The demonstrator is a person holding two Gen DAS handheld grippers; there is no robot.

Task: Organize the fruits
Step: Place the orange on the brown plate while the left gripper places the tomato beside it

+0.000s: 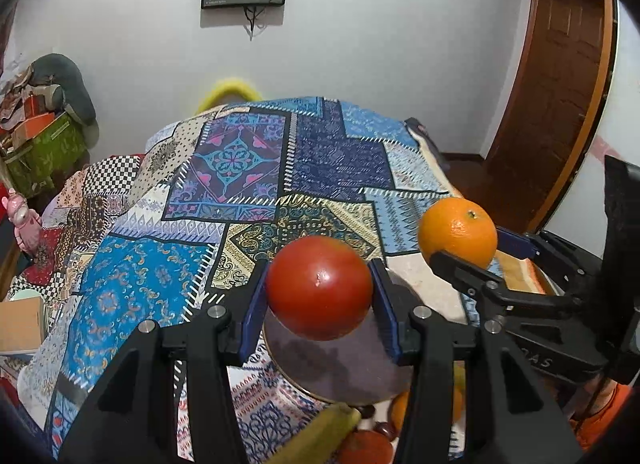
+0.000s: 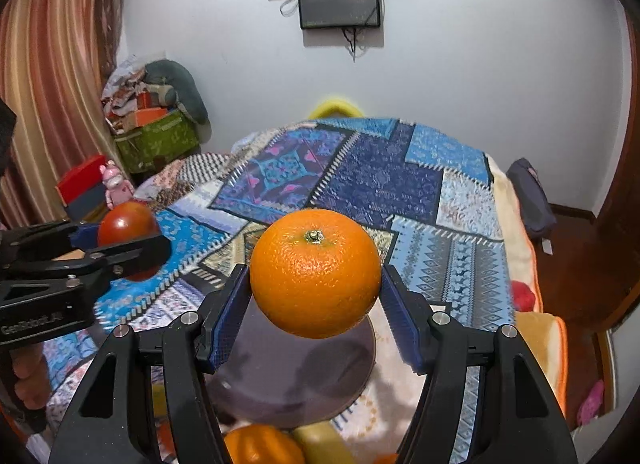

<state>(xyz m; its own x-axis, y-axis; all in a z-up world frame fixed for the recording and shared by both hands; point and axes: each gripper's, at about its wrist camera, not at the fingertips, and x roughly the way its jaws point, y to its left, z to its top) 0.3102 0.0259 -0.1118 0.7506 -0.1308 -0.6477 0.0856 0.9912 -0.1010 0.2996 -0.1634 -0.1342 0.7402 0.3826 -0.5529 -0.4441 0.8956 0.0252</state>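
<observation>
My left gripper (image 1: 320, 290) is shut on a red tomato (image 1: 319, 287) and holds it above a round dark plate (image 1: 344, 368). My right gripper (image 2: 316, 288) is shut on an orange (image 2: 316, 273), also held in the air above the plate (image 2: 296, 376). In the left wrist view the orange (image 1: 458, 233) shows at the right in the right gripper (image 1: 468, 254). In the right wrist view the tomato (image 2: 128, 230) shows at the left in the left gripper (image 2: 120, 242). More fruit lies at the near edge: a banana (image 1: 320, 436), orange fruit (image 2: 262, 446) and a yellow-green fruit (image 2: 320, 442).
A patchwork cloth (image 1: 240, 192) covers the surface under the plate. A green box with clutter (image 2: 156, 138) stands at the far left by the curtain. A pink figurine (image 2: 116, 184) is at the left. A wooden door (image 1: 560, 84) is at the right.
</observation>
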